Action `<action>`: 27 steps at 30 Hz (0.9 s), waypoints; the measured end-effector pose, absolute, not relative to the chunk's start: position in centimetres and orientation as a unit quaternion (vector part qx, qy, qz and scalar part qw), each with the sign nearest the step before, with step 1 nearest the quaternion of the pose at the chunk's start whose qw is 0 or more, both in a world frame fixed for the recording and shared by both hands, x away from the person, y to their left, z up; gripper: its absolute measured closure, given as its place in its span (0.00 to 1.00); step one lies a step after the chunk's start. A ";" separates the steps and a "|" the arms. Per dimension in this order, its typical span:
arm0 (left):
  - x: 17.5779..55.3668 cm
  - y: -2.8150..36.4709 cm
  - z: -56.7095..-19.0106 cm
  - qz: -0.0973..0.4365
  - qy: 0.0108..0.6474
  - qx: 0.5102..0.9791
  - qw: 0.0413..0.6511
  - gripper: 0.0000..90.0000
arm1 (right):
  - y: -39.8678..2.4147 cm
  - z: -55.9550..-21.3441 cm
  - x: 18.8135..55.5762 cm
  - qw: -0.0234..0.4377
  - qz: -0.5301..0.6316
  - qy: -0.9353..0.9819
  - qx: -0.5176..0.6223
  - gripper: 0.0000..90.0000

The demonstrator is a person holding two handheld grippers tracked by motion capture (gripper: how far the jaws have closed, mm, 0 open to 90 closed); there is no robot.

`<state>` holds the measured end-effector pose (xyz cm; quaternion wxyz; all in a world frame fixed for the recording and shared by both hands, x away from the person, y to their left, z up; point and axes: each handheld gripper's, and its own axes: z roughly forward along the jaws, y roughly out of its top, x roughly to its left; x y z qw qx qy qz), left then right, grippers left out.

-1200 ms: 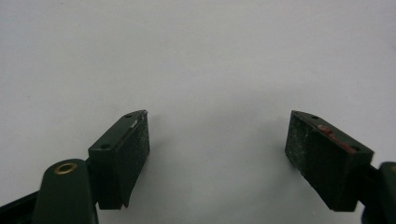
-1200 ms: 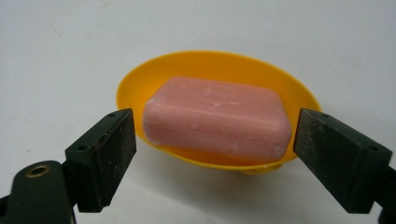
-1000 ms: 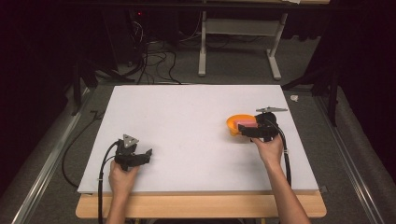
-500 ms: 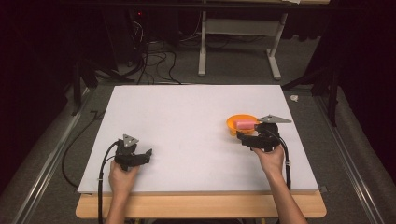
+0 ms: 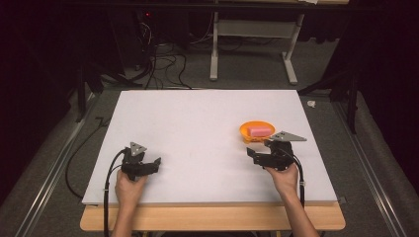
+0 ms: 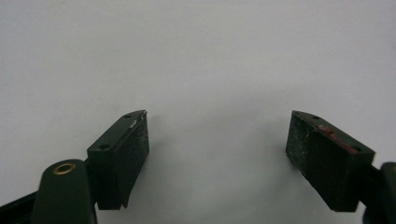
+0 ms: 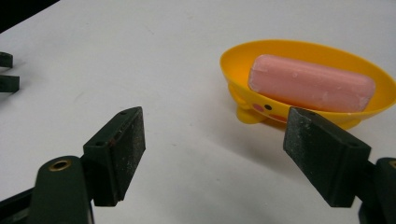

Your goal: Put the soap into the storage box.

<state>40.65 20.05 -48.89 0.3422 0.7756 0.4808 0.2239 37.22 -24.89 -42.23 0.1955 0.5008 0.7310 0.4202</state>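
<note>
The white worktop (image 5: 197, 128) lies under both tools, and its wooden front edge (image 5: 212, 218) is behind them, on the person's side. Far ahead of the tools, on the grey floor (image 5: 247, 74), a white table frame (image 5: 252, 37) stands, with black cables (image 5: 158, 64) beside it.

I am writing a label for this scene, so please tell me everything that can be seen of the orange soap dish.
The orange soap dish is a shallow oval bowl that looks like glossy moulded plastic. Its front carries a small cartoon face with black dot eyes and pink cheeks, and it stands upright on short stubby feet. A pink bar of soap lies flat inside it, lengthwise. The dish rests on the white table, toward its right side, just beyond the right gripper, which does not touch it.
</note>
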 end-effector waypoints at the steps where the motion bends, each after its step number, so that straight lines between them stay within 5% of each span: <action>1: 40.6 20.0 -48.9 0.224 0.481 0.776 0.342 0.24 | -24.8 -42.3 37.2 0.194 0.420 0.731 0.501 0.24; 27: 40.6 20.0 -48.9 0.225 0.480 0.777 0.340 0.24 | -23.6 -44.4 36.1 0.177 0.422 0.742 0.491 0.28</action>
